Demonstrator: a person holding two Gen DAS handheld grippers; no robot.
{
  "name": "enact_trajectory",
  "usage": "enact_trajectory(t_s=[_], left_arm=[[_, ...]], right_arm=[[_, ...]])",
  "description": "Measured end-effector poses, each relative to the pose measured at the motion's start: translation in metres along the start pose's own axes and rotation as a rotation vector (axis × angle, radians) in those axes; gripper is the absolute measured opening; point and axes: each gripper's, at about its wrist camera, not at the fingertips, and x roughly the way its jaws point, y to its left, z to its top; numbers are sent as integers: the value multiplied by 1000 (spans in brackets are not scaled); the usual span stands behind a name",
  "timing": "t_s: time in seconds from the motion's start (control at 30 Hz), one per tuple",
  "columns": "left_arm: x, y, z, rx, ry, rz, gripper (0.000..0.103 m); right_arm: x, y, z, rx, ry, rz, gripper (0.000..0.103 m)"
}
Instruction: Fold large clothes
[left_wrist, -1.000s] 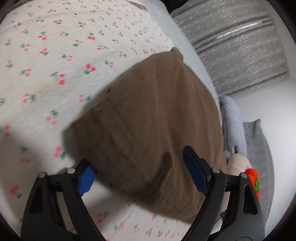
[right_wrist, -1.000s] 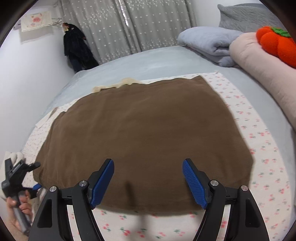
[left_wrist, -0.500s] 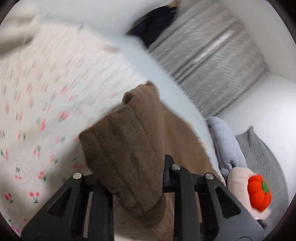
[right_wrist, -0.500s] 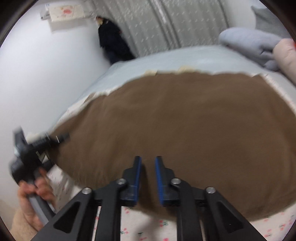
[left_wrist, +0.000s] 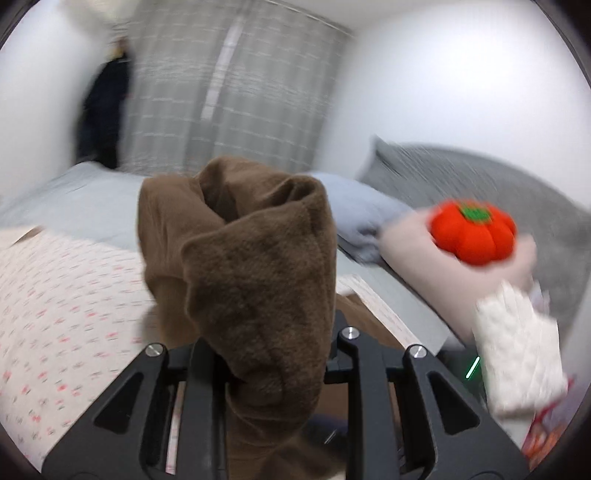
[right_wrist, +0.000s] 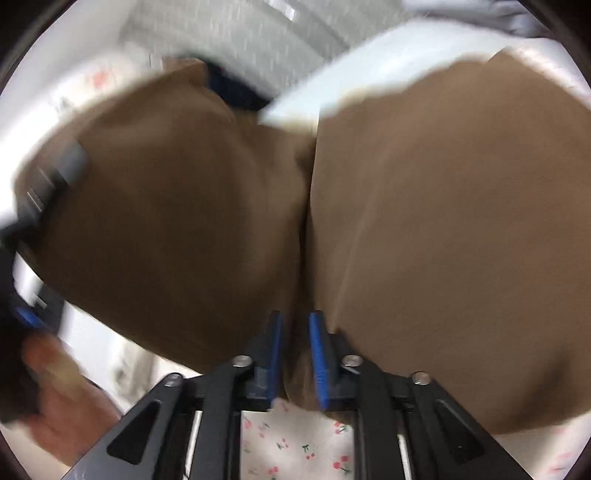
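Brown fleecy garment (left_wrist: 255, 280) is pinched in both your left gripper (left_wrist: 264, 354) and right gripper (right_wrist: 295, 350), lifted mid-fold; laying it over remains.

Orange pumpkin plush (left_wrist: 473, 232) resting on a pale pink pillow (left_wrist: 413, 240) — chosen landmark. Left of it, folded blue-grey blanket (left_wrist: 356, 218); behind it, grey quilted pillow (left_wrist: 461, 173). Farther left, grey curtain (left_wrist: 236, 92) and dark hanging garment (left_wrist: 105, 110) — blurred. Below, cherry-print sheet (left_wrist: 62, 295) and white quilted item (left_wrist: 517, 350).
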Motion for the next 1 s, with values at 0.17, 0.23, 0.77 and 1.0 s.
enact_trajectory(t_s=[0.17, 0.23, 0.77, 1.0], left_arm=[[44, -59, -37, 151, 163, -115, 26], [59, -75, -59, 167, 249, -162, 28], [-9, -81, -97, 297, 411, -413, 78], [-10, -15, -77, 173, 359, -286, 88]], right_arm=[[-92, -64, 24, 164, -222, 29, 51], [-112, -95, 25, 246, -271, 31, 56], [-102, -123, 44, 319, -214, 90, 83], [-68, -101, 90, 211, -2, 119, 85]])
